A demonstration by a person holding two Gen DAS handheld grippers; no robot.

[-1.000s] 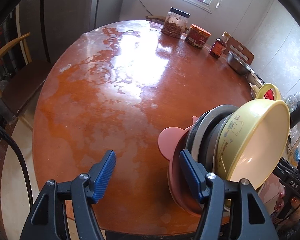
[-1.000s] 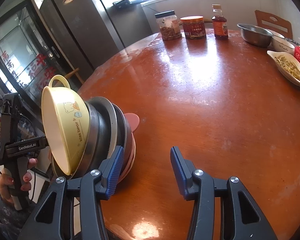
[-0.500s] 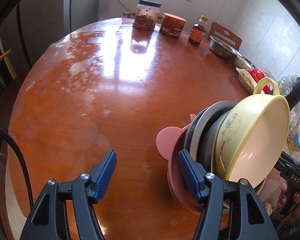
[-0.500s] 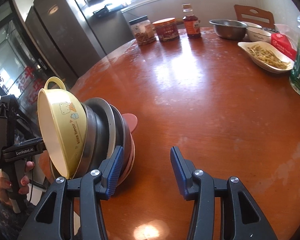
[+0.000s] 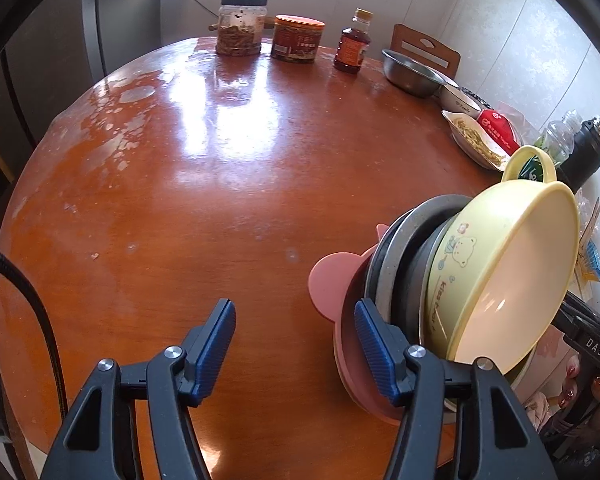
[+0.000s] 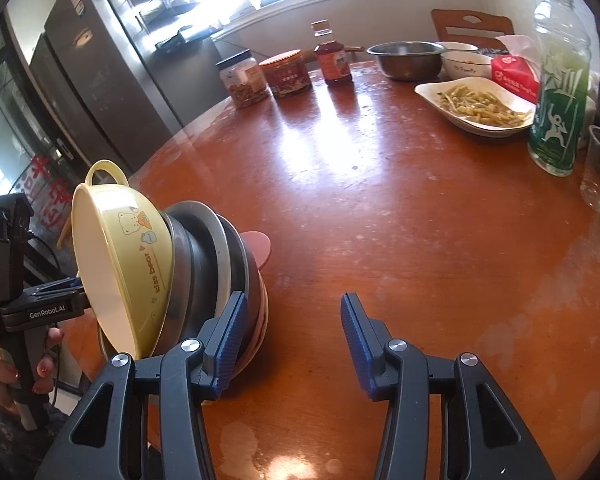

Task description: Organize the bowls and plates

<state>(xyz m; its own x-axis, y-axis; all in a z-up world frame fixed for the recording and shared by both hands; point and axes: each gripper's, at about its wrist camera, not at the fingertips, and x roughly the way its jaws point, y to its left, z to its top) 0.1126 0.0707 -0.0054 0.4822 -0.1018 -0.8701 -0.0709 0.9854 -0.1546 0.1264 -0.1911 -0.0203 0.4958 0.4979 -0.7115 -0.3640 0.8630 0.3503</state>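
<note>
The fingers of the left gripper (image 5: 296,346), just narrowed, and the right gripper (image 6: 290,334) are parted around nothing, each pressing the tilted stack (image 5: 452,296) above the desk (image 5: 220,184), unplaced, so sorting remains.

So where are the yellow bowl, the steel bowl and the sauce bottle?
yellow bowl (image 5: 516,276): left wrist view, on its pale inside.
steel bowl (image 6: 408,62): right wrist view, on its outer wall.
sauce bottle (image 5: 353,50): left wrist view, on its label.
</note>
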